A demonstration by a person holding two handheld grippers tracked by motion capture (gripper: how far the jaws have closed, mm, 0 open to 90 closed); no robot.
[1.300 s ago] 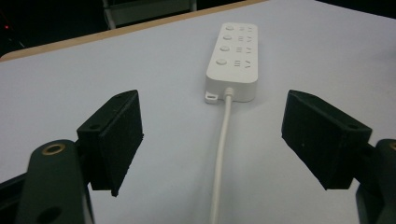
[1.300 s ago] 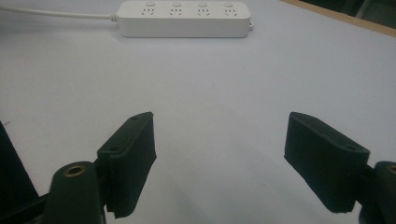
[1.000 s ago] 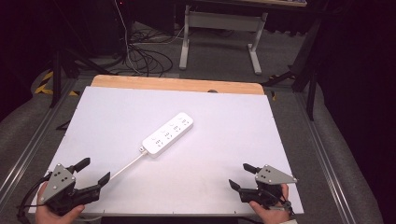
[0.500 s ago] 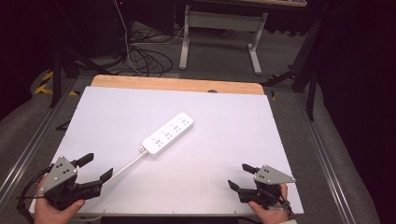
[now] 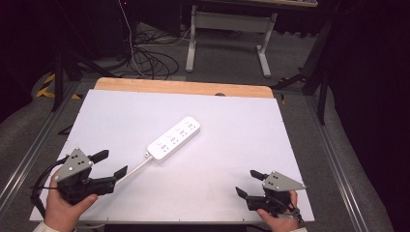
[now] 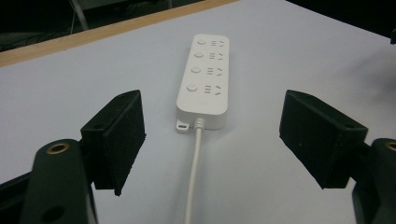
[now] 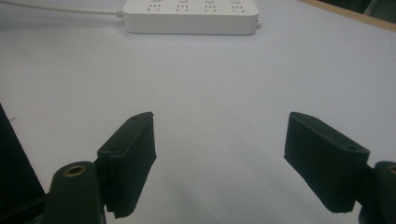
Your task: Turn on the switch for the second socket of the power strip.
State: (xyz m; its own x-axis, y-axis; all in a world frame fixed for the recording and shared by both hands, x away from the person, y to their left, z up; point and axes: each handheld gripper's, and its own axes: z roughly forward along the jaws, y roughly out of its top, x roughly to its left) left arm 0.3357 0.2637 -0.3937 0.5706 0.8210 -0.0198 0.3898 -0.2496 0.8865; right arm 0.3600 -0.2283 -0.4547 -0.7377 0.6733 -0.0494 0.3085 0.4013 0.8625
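Observation:
A white power strip (image 5: 174, 139) lies slantwise in the middle of the white table top (image 5: 241, 130). Its white cable (image 5: 133, 169) runs toward the near left and passes under my left gripper (image 5: 112, 163). That gripper is held in a hand above the near left corner, open and holding nothing. In the left gripper view the power strip (image 6: 204, 79) and cable (image 6: 192, 177) lie straight ahead between the wide-apart jaws of the left gripper (image 6: 212, 123). My right gripper (image 5: 247, 182) hovers at the near right, open and empty. The right gripper (image 7: 219, 140) faces bare table, with the power strip (image 7: 191, 16) far ahead.
A wooden strip (image 5: 183, 88) borders the table's far edge. Metal rails (image 5: 29, 154) run along both sides. Beyond the table, dark cables (image 5: 145, 58) lie on the floor beside a grey desk frame (image 5: 227, 24).
My left gripper has lifted off the table and shifted a little toward the power strip, jaws still wide. The right gripper and the power strip have stayed put.

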